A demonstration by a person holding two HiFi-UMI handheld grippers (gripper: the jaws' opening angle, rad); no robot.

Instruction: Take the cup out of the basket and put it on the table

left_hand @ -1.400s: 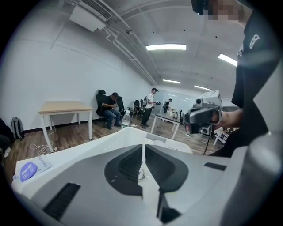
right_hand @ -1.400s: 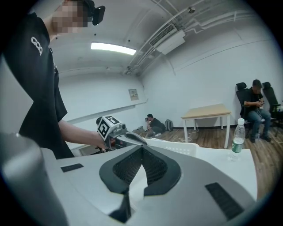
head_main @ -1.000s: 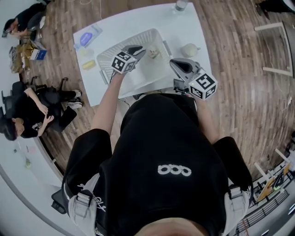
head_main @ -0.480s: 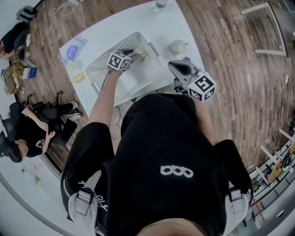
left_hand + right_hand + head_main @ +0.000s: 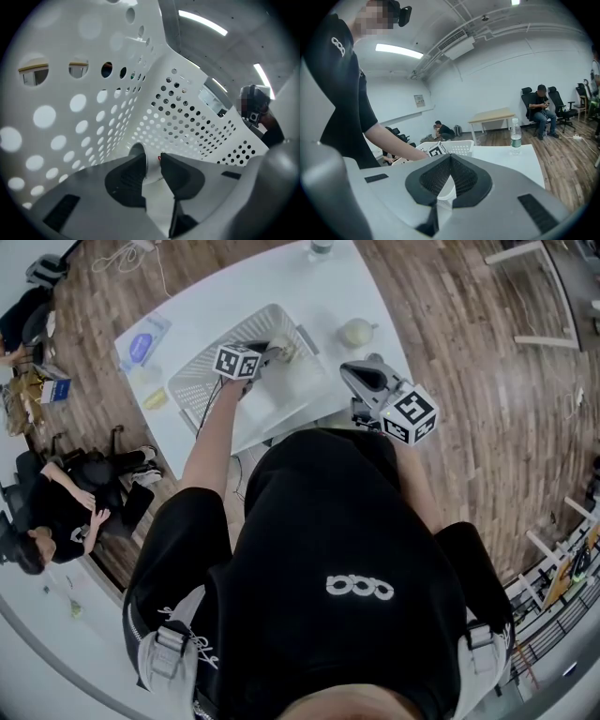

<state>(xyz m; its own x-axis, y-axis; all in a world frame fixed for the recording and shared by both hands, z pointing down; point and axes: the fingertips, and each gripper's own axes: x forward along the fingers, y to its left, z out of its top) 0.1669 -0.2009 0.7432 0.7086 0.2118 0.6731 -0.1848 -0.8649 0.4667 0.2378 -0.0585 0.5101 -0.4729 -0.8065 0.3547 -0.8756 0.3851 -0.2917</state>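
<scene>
Inside the basket (image 5: pixel 93 117), the left gripper (image 5: pixel 153 156) is closing round the cup (image 5: pixel 153 171)

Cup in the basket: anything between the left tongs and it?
Nothing visible. The left tongs are down inside the basket, jaws closing with the cup already between them. On the way to the table, only the basket's perforated wall has to be cleared.
</scene>
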